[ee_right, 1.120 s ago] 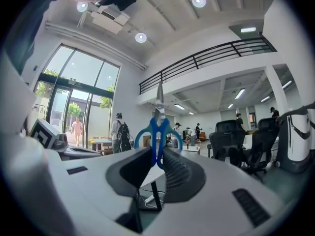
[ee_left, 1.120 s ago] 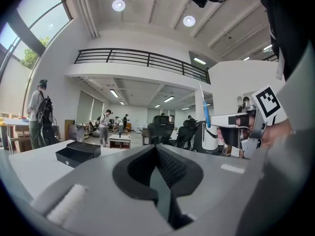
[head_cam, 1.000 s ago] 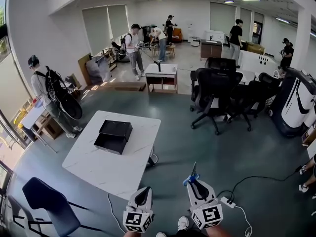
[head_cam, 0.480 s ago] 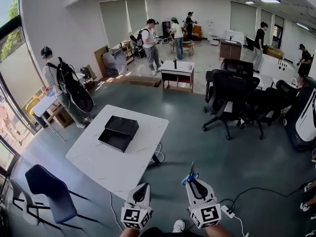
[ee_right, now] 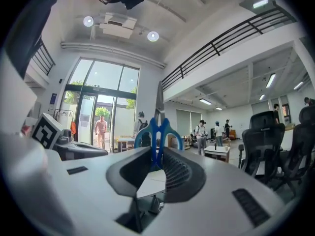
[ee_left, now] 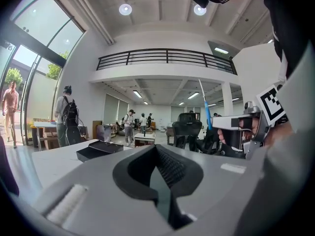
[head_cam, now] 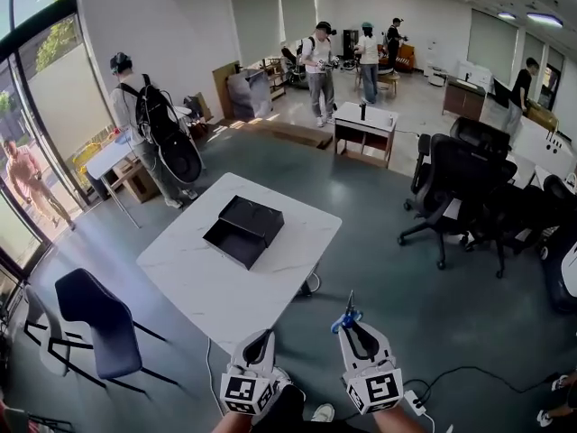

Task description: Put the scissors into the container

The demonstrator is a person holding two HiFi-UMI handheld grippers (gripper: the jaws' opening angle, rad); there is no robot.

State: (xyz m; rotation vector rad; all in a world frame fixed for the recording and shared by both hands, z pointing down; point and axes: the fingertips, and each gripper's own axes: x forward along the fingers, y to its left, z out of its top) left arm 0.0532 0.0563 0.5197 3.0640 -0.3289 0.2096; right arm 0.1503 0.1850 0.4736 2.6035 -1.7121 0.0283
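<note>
Right gripper [head_cam: 352, 330] is clamped on the scissors [head_cam: 346, 316] by the blue handles only, blade sticking up past the tips. Left gripper [head_cam: 259, 348] closed on nothing. Container [head_cam: 223, 244] sits centre frame on the worktop [head_cam: 279, 273], well apart from both. Risk: the thin pinch lets the scissors pivot or drop in transit, and a tilted blade could snag the container rim.

Open office (mezzanine [ee_left: 167, 65] above) with swivel chairs [head_cam: 455, 174], white table [head_cam: 198, 278]
</note>
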